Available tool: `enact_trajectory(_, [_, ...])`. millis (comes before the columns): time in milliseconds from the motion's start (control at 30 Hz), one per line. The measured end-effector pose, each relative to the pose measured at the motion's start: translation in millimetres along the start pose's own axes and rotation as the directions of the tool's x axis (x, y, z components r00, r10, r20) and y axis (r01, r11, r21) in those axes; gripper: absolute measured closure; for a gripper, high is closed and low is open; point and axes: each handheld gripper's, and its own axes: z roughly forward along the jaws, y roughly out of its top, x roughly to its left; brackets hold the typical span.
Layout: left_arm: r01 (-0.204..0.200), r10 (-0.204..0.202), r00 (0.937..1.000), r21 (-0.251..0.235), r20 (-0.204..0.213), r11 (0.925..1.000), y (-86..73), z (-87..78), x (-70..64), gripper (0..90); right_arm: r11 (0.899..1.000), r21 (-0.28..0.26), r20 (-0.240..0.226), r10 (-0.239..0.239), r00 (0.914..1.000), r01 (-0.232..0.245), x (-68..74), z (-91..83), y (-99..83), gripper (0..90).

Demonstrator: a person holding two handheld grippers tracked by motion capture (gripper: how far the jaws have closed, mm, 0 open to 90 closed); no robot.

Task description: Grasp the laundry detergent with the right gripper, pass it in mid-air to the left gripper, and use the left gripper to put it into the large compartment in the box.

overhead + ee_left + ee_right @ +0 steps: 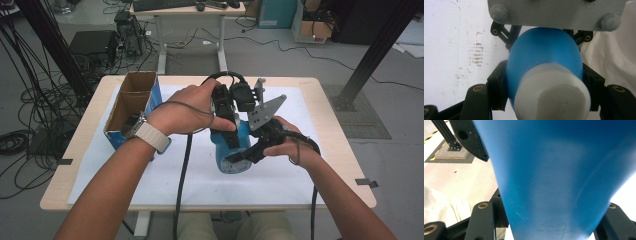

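A blue bottle (231,147) with a white cap (552,95) is held over the white sheet (280,175) at the table's middle, tilted with its round base toward the person. My left gripper (225,117) comes from above and is shut on the bottle's (544,50) upper body, jaws pressed against both sides near the cap. My right gripper (250,147) comes in from the right and is shut on the bottle (554,170) lower down, one jaw on each side. The right gripper's grey plate (556,12) shows in the left gripper view.
An open cardboard box (131,102) with blue sides stands at the table's left. The wooden table edge (345,150) frames the white sheet. Beyond the table are a desk leg (161,45), cables on the floor and a black frame post (377,50).
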Motion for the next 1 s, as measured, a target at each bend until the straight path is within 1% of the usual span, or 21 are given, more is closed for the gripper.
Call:
enact_trajectory(67, [-0.001,0.001,1.0,0.0,-0.001,1.0,0.0,0.0,-0.1,37.4,1.0,-0.001,0.0,-0.011,0.9999,0.011,-0.6,-0.1,-0.3,42.8])
enact_trajectory(133, [0.001,-0.001,1.0,0.0,0.001,1.0,-0.1,-0.2,-0.2,37.4,1.0,0.001,0.002,-0.002,1.0,0.002,0.3,-0.4,-0.1,42.8])
enact_trajectory(233, [0.0,0.0,1.0,0.002,-0.001,1.0,0.1,-0.4,-0.4,37.4,1.0,0.0,0.003,-0.003,1.0,0.003,0.3,-0.6,-0.1,42.8])
enact_trajectory(267, [-0.008,0.008,1.0,0.001,-0.001,1.0,0.2,-0.6,0.2,37.4,1.0,-0.002,0.004,-0.013,0.9999,0.013,-0.5,-0.5,-0.3,42.7])
enact_trajectory(300, [-0.011,0.011,0.9999,0.003,0.0,0.9999,0.3,-0.8,0.2,37.4,1.0,-0.003,0.004,-0.007,1.0,0.007,0.0,-0.6,-0.1,42.7])
enact_trajectory(333, [-0.011,0.011,0.9999,0.003,0.0,0.9999,0.3,-0.8,0.2,37.4,1.0,-0.005,0.003,-0.017,0.9998,0.017,-0.7,-0.6,-0.2,42.7])
enact_trajectory(400, [-0.008,0.008,1.0,0.004,0.0,1.0,0.1,-0.6,0.1,37.4,1.0,-0.004,0.004,-0.003,1.0,0.003,0.4,-0.6,0.0,42.7])
enact_trajectory(500, [-0.009,0.009,1.0,0.004,0.0,1.0,-0.1,0.0,0.1,37.4,1.0,-0.006,0.001,-0.013,0.9999,0.013,-0.4,0.4,-0.7,42.7])
enact_trajectory(533, [-0.004,0.004,1.0,0.002,0.002,1.0,-0.5,1.0,-0.1,37.4,1.0,-0.004,0.001,-0.004,1.0,0.004,0.2,0.6,-0.8,42.7])
enact_trajectory(600, [-0.009,0.009,1.0,0.003,0.003,1.0,-0.6,1.6,0.2,37.4,1.0,-0.006,-0.001,-0.01,1.0,0.01,-0.1,1.1,-1.3,42.7])
enact_trajectory(633, [-0.009,0.009,1.0,0.008,0.003,0.9999,-0.6,1.9,0.4,37.4,1.0,-0.003,-0.001,-0.001,1.0,0.001,0.6,1.4,-1.6,42.7])
enact_trajectory(700, [-0.002,0.002,1.0,0.008,0.008,1.0,-0.9,3.2,0.1,37.4,1.0,-0.001,-0.002,-0.002,1.0,0.002,0.6,2.4,-2.8,42.6])
enact_trajectory(733, [-0.002,0.002,1.0,-0.017,0.007,0.9999,-1.5,6.1,0.0,37.4,1.0,-0.002,-0.002,0.002,1.0,-0.002,0.9,2.6,-3.2,42.7])
enact_trajectory(767, [-0.007,0.007,0.9999,0.015,0.009,0.9999,-0.2,3.6,0.4,37.4,1.0,-0.005,-0.002,-0.012,0.9999,0.012,-0.3,2.8,-3.8,42.6])
enact_trajectory(800, [-0.007,0.007,0.9999,0.015,0.009,0.9999,-0.2,3.6,0.4,37.4,1.0,-0.005,-0.002,-0.012,0.9999,0.012,-0.3,2.8,-3.8,42.6])
enact_trajectory(833, [-0.004,0.004,1.0,0.006,0.0,1.0,-0.3,3.6,-0.1,37.4,1.0,-0.005,-0.003,-0.007,1.0,0.007,0.0,2.6,-3.9,42.6])
enact_trajectory(900, [-0.007,0.007,1.0,0.007,0.001,0.9999,-0.2,3.2,0.2,37.4,1.0,-0.006,0.0,0.001,1.0,-0.001,0.4,2.2,-3.7,42.6])
enact_trajectory(1000, [-0.004,0.004,1.0,0.006,0.0,1.0,0.0,2.6,-0.1,37.4,1.0,-0.008,0.003,-0.004,1.0,0.004,-0.1,1.8,-3.5,42.6])
